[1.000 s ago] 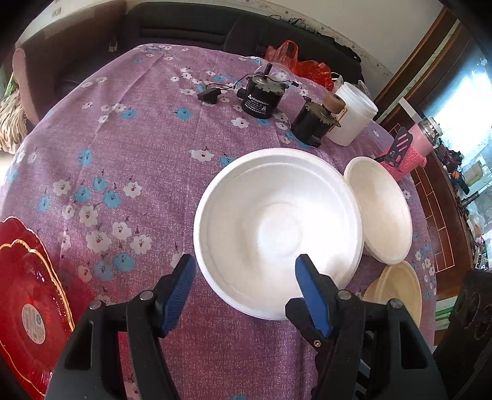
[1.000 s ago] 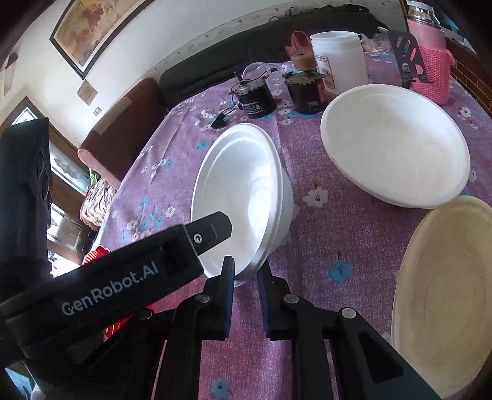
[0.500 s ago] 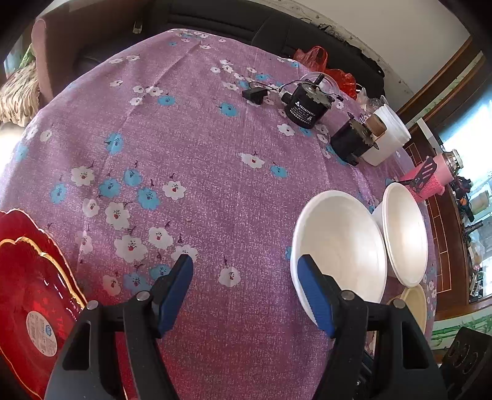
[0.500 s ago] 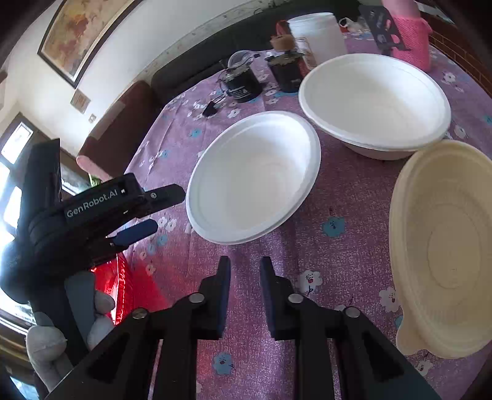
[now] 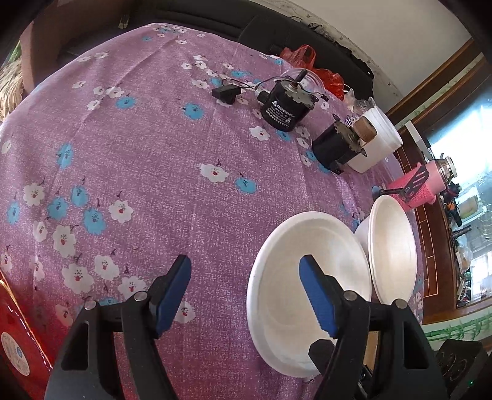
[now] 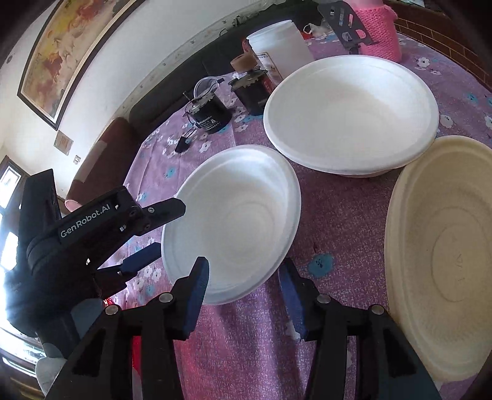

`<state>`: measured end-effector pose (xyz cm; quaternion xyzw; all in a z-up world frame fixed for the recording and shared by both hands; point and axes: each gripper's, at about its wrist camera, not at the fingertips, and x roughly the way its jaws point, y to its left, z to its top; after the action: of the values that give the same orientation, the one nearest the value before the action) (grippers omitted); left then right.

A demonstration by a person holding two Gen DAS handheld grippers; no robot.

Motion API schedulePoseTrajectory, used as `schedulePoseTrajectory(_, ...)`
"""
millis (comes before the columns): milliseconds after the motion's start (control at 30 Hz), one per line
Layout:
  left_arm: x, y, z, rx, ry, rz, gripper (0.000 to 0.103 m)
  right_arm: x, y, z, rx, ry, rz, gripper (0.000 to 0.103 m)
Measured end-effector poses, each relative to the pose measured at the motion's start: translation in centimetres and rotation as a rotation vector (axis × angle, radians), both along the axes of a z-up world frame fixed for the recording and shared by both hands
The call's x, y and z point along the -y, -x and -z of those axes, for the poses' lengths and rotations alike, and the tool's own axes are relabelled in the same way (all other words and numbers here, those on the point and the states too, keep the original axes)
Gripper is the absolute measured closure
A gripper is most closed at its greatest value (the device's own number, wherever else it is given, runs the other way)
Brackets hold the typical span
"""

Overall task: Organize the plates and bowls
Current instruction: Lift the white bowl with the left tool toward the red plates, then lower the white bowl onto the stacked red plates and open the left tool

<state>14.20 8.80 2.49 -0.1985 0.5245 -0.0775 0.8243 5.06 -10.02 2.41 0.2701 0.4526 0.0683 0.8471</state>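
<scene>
A white foam bowl (image 6: 236, 215) rests on the purple flowered tablecloth (image 5: 153, 160); it also shows in the left wrist view (image 5: 283, 292). My right gripper (image 6: 243, 289) is open, its fingers on either side of the bowl's near rim. My left gripper (image 5: 246, 292) is open and empty, its right finger over the bowl's left edge; in the right wrist view it (image 6: 147, 237) sits just left of the bowl. A larger white bowl (image 6: 350, 114) lies behind, also in the left wrist view (image 5: 393, 252). A cream bowl (image 6: 446, 255) lies at right.
Two black motors (image 5: 284, 106) (image 5: 336, 147), a white tub (image 5: 378, 138) and a pink knitted cup (image 5: 424, 184) stand at the table's far side. Red plates (image 5: 18, 347) lie at the left edge. A dark sofa (image 5: 261, 27) stands beyond the table.
My right gripper has opened and now straddles the white bowl's rim. The bowl, held tilted a second ago, now lies flat on the cloth. My left gripper has swung left off the bowl.
</scene>
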Motion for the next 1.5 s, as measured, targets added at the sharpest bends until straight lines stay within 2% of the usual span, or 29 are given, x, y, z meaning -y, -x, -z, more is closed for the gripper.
schedulePoseTrajectory(233, 1.4, -0.8, 1.1, -0.020, -0.025, 0.055, 0.031, -0.4, -0.9, 0.4, 0.010, 0.066, 0.010, 0.051)
schedulePoseTrajectory(267, 1.7, -0.9, 1.1, -0.022, -0.028, 0.069, 0.035, -0.4, -1.1, 0.6, 0.009, 0.072, 0.010, 0.051)
schedulePoseTrajectory(300, 1.9, -1.0, 1.1, -0.024, -0.028, 0.086, 0.041, -0.5, -1.2, 0.6, 0.010, 0.077, 0.011, 0.052)
schedulePoseTrajectory(367, 2.2, -1.0, 1.1, -0.033, -0.043, 0.099, 0.081, -0.5, -1.3, 0.8, 0.010, 0.088, 0.014, 0.061)
schedulePoseTrajectory(400, 2.3, -1.0, 1.1, -0.038, -0.059, 0.105, 0.083, -0.5, -1.3, 0.8, 0.008, 0.091, 0.017, 0.070)
schedulePoseTrajectory(433, 2.3, -0.9, 1.1, -0.032, -0.070, 0.102, 0.086, -0.4, -1.2, 0.9, 0.007, 0.097, 0.025, 0.073)
schedulePoseTrajectory(500, 2.0, -0.5, 0.9, -0.020, -0.071, 0.095, 0.087, -0.1, -1.0, 1.0, 0.011, 0.090, 0.031, 0.080)
schedulePoseTrajectory(600, 1.7, 0.4, -0.1, 0.001, -0.082, 0.086, 0.088, -0.1, -0.7, 0.8, 0.020, 0.082, 0.017, 0.082)
schedulePoseTrajectory(800, 0.3, 2.6, -2.5, 0.046, -0.067, 0.054, 0.088, -0.9, 0.7, -1.2, 0.082, 0.096, -0.028, 0.082)
schedulePoseTrajectory(1067, -2.7, 7.8, -6.3, 0.148, -0.078, -0.021, 0.088, -3.0, 3.3, -4.2, 0.150, 0.080, -0.111, 0.082)
schedulePoseTrajectory(1333, -8.0, 13.6, -7.9, 0.210, -0.073, -0.140, 0.088, -7.8, 6.5, -6.0, 0.206, 0.081, -0.246, 0.082)
schedulePoseTrajectory(1500, -11.9, 17.1, -7.7, 0.227, -0.092, -0.232, 0.088, -11.7, 7.7, -6.1, 0.214, 0.082, -0.343, 0.082)
